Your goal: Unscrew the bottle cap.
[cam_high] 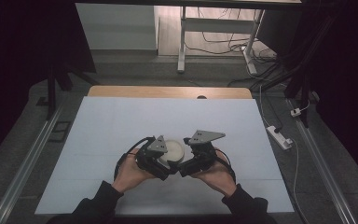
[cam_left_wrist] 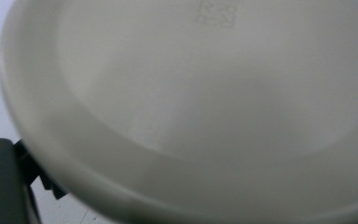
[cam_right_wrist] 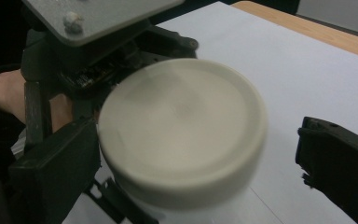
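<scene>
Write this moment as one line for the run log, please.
left gripper: state unclear, at white round container | right gripper: open around its lid | container on white sheet

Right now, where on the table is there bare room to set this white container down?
The white mat lies bare from the wooden table edge down to the grippers, and along both side edges. It is crowded only near the front, where the left gripper and right gripper flank the white container.

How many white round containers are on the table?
1. The white round container sits near the table's front middle, between the left gripper and the right gripper. Nothing suggests another hidden one.
</scene>
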`<state>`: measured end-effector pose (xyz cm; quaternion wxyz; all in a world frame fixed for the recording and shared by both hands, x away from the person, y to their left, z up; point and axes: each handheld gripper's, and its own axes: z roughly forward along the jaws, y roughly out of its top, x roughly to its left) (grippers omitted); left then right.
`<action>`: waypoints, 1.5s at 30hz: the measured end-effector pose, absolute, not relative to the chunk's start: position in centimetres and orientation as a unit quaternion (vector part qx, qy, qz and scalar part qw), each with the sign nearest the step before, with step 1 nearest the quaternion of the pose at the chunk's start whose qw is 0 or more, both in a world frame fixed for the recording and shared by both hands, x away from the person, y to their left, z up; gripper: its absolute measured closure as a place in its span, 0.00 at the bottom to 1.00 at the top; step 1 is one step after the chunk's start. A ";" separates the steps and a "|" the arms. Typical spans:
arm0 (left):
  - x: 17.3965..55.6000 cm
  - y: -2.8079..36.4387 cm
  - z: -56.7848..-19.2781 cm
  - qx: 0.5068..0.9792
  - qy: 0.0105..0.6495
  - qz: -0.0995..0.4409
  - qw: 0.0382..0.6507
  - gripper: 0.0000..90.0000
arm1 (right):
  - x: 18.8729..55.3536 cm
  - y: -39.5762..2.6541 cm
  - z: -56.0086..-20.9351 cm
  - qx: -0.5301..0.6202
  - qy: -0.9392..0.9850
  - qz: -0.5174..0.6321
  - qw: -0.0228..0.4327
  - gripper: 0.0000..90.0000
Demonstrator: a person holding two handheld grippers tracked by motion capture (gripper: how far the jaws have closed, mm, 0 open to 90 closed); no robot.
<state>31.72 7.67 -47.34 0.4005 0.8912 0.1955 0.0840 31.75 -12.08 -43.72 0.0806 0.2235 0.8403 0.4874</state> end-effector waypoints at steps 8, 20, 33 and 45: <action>31.8 7.8 -47.3 0.891 0.194 0.081 0.401 0.08 | 32.1 -10.9 -44.0 0.196 0.845 0.491 0.079 0.07; 31.7 7.8 -47.2 0.897 0.149 0.058 0.412 0.08 | 32.2 -11.0 -43.9 0.151 0.851 0.499 0.062 0.08; 31.8 8.2 -47.2 0.898 0.096 0.015 0.428 0.08 | 33.2 -11.4 -43.9 0.074 0.857 0.509 -0.004 0.08; 32.0 8.7 -46.9 0.891 0.148 0.046 0.426 0.08 | 33.4 -11.7 -43.4 0.103 0.854 0.509 0.020 0.01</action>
